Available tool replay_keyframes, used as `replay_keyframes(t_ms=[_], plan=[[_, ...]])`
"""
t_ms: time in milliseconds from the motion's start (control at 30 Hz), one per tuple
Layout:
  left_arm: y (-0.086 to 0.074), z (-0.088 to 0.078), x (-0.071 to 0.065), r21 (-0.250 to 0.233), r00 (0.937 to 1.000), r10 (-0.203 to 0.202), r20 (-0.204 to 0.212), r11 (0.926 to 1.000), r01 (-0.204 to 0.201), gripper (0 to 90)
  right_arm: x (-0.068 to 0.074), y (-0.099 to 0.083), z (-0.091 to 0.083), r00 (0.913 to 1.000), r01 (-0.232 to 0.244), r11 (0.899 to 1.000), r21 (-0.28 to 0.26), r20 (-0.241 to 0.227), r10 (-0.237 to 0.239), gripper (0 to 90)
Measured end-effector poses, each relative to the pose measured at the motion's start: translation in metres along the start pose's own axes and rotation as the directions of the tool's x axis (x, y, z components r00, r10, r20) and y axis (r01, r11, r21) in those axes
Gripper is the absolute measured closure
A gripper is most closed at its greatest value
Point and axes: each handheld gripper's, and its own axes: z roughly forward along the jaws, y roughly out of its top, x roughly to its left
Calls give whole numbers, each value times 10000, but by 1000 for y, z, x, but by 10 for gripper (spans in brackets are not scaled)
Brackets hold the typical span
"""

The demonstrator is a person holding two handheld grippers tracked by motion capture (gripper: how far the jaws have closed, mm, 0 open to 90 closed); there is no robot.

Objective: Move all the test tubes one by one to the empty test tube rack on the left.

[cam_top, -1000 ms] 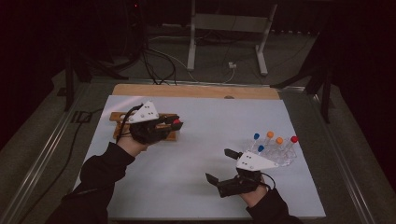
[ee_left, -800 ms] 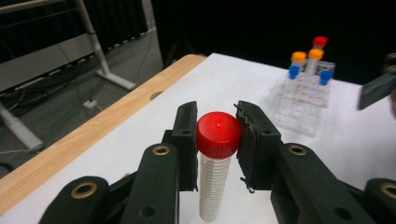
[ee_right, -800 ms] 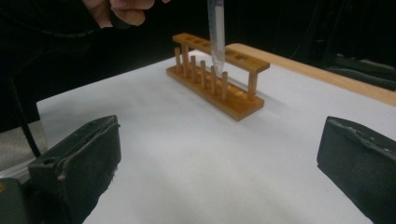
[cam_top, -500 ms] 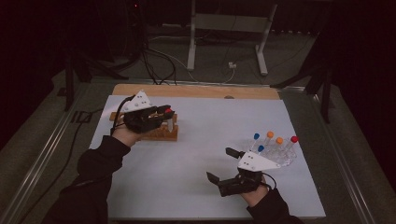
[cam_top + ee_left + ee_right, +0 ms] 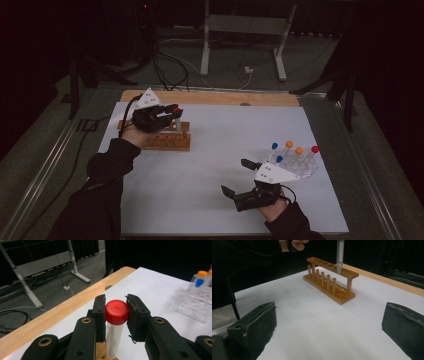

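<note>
Left gripper view puts the red-capped tube (image 5: 115, 332) right up close: a clear plastic tube with printed graduation lines and a screw cap, pinched between the two black jaws of the left gripper (image 5: 116, 315) just at and under the cap. It looks light and stiff, probably empty, so I'd judge weight is no trouble; the smooth round wall is what could slip or swing, and the grip high by the cap leaves the long body hanging free. Holding just below the cap, as here, seems the sensible place, since the cap's rim stops it sliding down.

From the right gripper view the tube's pointed tip (image 5: 339, 266) hangs upright right at the end hole of the wooden rack (image 5: 329, 281), not yet seated as far as I can tell.

In the high view the wooden rack stands at the table's (image 5: 210, 200) far left, with the left gripper above it. The right gripper (image 5: 246, 176) rests near the clear rack of coloured-cap tubes (image 5: 295, 160), its jaws spread wide and holding nothing.
</note>
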Motion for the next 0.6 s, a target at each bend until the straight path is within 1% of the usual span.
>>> replay_keyframes(t_ms=[67,200,267,333,433,500,533,600], plan=[[1,2,3,52,10000,22,-43,10000,-22,717,0,0,0,10000,20,10000,6,-1,-20,0],[4,4,9,36,9998,-122,-130,9999,122,717,0,0,0,10000,26,10000,53,-16,-26,0],[4,4,12,25,9996,-80,-270,10000,80,718,0,0,0,10000,0,10000,47,-23,0,0],[5,4,16,0,9992,-126,-389,9999,126,718,-1,0,-1,10000,-42,10000,22,-26,42,0],[4,5,22,-100,9982,-327,-511,9994,323,717,-1,-1,0,10000,-22,10000,56,-34,22,0],[3,7,26,-91,9975,-395,-585,9992,390,717,-1,-1,0,10000,-41,10000,78,-48,41,0],[2,8,27,-55,9969,-380,-688,9993,378,717,-1,-1,0,10000,-43,9999,116,-36,43,0],[-1,11,31,-45,9960,-524,-729,9986,522,717,-1,-2,0,10000,-46,9999,116,-55,47,0]])
